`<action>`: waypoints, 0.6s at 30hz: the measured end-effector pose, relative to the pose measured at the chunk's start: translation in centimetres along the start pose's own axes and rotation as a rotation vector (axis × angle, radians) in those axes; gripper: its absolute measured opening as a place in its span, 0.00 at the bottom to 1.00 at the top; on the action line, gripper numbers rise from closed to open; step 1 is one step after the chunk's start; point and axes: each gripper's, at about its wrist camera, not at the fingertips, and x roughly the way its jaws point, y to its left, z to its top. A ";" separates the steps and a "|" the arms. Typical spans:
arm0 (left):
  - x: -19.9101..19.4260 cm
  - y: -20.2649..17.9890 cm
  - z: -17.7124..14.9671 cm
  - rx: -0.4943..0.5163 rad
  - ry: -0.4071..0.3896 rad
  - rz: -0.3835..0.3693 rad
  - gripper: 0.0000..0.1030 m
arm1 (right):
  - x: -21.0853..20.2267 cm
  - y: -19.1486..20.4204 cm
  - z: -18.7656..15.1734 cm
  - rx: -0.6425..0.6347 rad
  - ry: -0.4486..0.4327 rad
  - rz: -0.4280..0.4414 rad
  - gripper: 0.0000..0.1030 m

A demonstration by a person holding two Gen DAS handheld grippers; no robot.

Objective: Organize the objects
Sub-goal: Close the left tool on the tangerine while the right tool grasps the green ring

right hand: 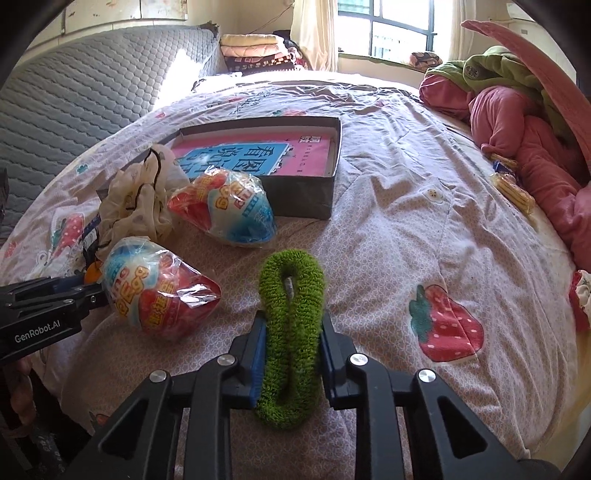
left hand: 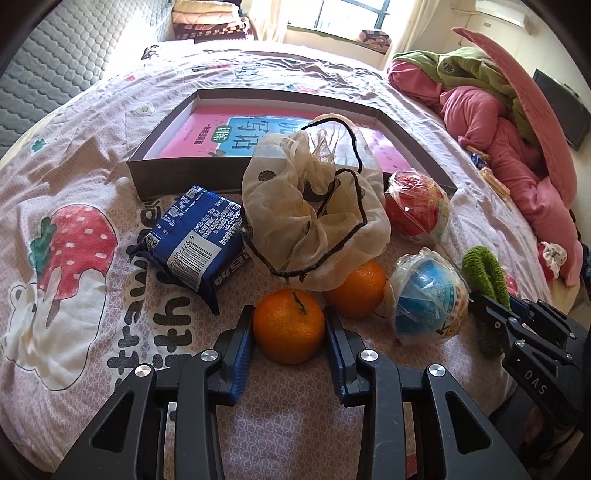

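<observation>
Left tongs (left hand: 289, 328) angled down, seemingly clamped on an orange, right tongs (right hand: 291, 339) angled down, squeezing green loop

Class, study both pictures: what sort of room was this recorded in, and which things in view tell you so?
Most likely a bedroom in a home. The items lie on a strawberry-print bedsheet, a quilted mattress leans by the wall, and folded blankets are stacked beside the window.

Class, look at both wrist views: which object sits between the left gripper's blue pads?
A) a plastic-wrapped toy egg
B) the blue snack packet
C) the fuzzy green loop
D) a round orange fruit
D: the left gripper pads flank the round orange fruit; the right gripper squeezes the fuzzy green loop.
</observation>
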 end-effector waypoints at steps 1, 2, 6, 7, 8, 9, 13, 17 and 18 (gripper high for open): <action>-0.1 -0.1 -0.1 0.002 -0.001 -0.002 0.35 | -0.2 0.0 0.0 0.001 -0.005 0.003 0.25; -0.2 -0.1 -0.2 0.003 -0.002 -0.005 0.35 | -0.4 0.0 -0.1 0.003 -0.008 0.004 0.25; -0.9 -0.1 -0.3 0.007 -0.014 -0.013 0.35 | -1.4 0.5 -0.2 -0.014 -0.038 -0.001 0.25; -1.1 -0.1 -0.3 0.006 -0.019 -0.015 0.35 | -1.6 0.7 -0.1 -0.022 -0.043 -0.004 0.25; -1.3 -0.1 -0.3 0.007 -0.023 -0.016 0.35 | -1.8 0.8 -0.1 -0.026 -0.050 -0.003 0.25; -1.5 -0.1 -0.3 0.007 -0.028 -0.016 0.35 | -2.0 1.0 -0.1 -0.030 -0.058 -0.002 0.25; -2.3 -0.1 -0.3 0.007 -0.042 -0.018 0.35 | -2.7 1.6 -0.1 -0.044 -0.079 -0.004 0.25; -3.2 -0.2 -0.5 0.009 -0.057 -0.016 0.35 | -3.4 2.1 0.1 -0.051 -0.102 0.006 0.25; -3.3 -0.2 -0.5 0.010 -0.060 -0.016 0.35 | -3.6 2.3 0.1 -0.052 -0.107 0.008 0.25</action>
